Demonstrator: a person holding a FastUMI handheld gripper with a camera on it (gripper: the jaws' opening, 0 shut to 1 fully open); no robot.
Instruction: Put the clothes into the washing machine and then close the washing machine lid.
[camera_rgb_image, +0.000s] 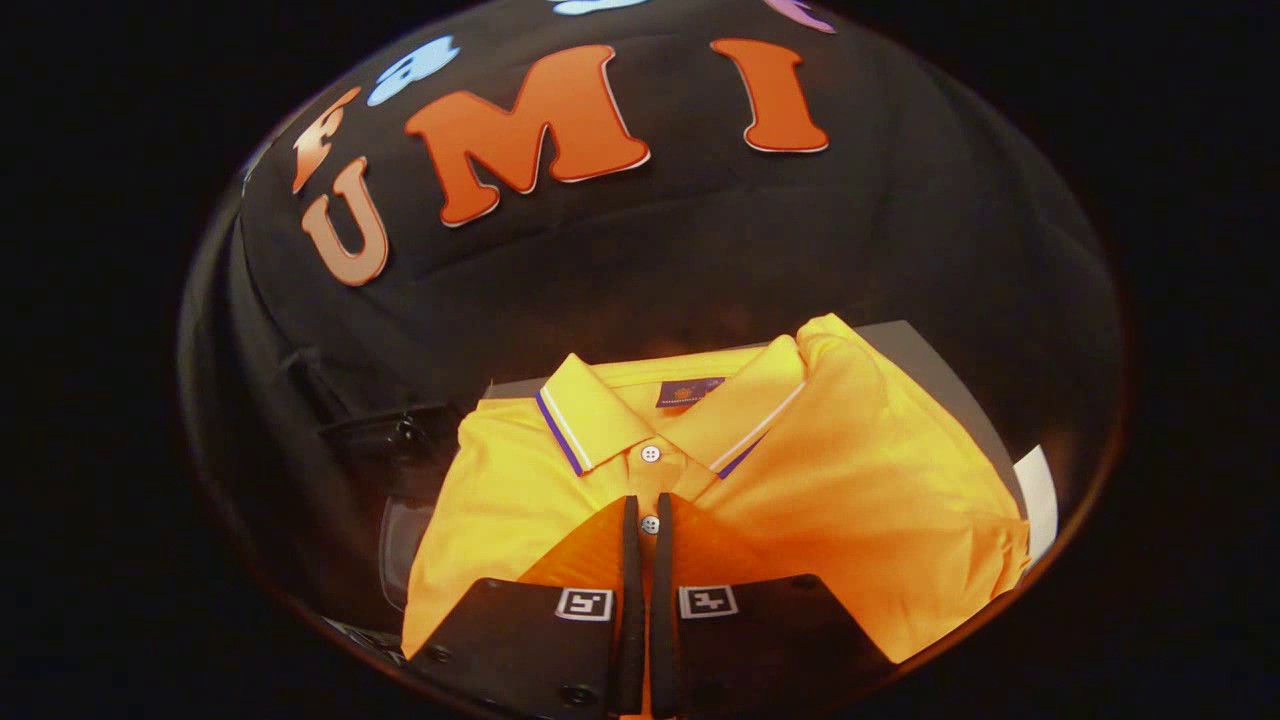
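An orange polo shirt (860, 490) lies folded and flat, collar away from me, with a striped collar edge and white placket buttons. It rests on a grey board (930, 365). My gripper (648, 505) hovers over the shirt's front. Its fingers stand almost together with only a thin slit between them, their tips beside the lower placket button. The fabric under them looks smooth and unlifted. Left of the shirt, partly hidden by it, is a dark machine-like body (390, 440) with a glassy panel (400, 545); I cannot tell whether its lid is up.
A white sheet edge (1038, 490) sticks out beyond the shirt's right side. The black booth cloth rises close behind the grey board and wraps round the left.
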